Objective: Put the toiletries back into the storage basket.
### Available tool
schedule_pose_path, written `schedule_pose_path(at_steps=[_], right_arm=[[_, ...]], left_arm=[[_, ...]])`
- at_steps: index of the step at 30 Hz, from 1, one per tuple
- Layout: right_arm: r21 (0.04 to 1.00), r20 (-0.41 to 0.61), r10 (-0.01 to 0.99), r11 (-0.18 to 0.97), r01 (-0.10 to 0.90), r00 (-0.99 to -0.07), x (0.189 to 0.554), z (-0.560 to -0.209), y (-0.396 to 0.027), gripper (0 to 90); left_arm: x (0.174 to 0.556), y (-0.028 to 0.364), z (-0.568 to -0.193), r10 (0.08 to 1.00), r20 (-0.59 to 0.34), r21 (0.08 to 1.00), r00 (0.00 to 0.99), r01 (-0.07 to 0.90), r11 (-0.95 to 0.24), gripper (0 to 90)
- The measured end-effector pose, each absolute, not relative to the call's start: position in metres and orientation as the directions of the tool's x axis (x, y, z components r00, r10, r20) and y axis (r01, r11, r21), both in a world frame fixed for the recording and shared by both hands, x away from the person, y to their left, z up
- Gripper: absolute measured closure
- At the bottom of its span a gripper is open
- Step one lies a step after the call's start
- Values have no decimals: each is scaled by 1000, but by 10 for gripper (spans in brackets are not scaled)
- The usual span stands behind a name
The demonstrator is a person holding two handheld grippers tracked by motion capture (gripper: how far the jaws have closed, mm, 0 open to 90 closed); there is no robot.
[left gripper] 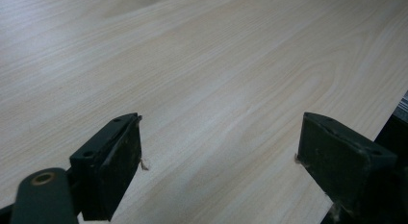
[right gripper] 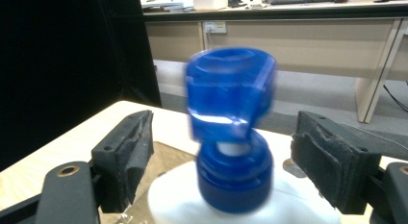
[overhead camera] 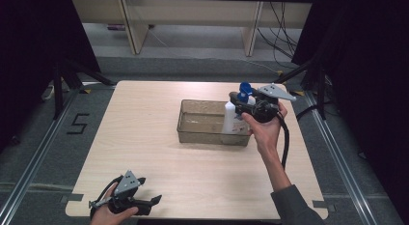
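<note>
Nearest the lens, right gripper (right gripper: 221,152) spread wide, jaws flanking but not touching the blue flip cap (right gripper: 234,137) of a white plastic bottle (overhead camera: 233,116). Standing upright in the right end of a clear rectangular tub (overhead camera: 193,136) on the wooden table (overhead camera: 144,152). Likely light, stiff and smooth-walled; cap hinged open, so best gripped on the body below the collar. Left gripper (overhead camera: 144,204) released, empty, low at the near table edge.

1 wooden table (overhead camera: 144,138) carries 1 clear plastic bin (overhead camera: 193,133) and 1 white bottle (overhead camera: 230,119) with 1 blue flip-top cap (right gripper: 231,132); 2 handheld grippers work here.
</note>
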State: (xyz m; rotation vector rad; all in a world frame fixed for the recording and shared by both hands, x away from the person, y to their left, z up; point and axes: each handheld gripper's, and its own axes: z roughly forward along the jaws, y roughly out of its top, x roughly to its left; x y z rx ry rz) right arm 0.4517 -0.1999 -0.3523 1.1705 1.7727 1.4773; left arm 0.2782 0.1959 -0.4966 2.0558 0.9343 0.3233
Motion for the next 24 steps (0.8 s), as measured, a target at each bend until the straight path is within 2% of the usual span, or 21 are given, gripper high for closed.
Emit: schedule_pose_path(at_steps=[24], right_arm=[[966,142,861,-13,259,-488,428,-354,-212,230]], left_arm=[[278,195,-497,718,-101,780,688,503,-373,150]])
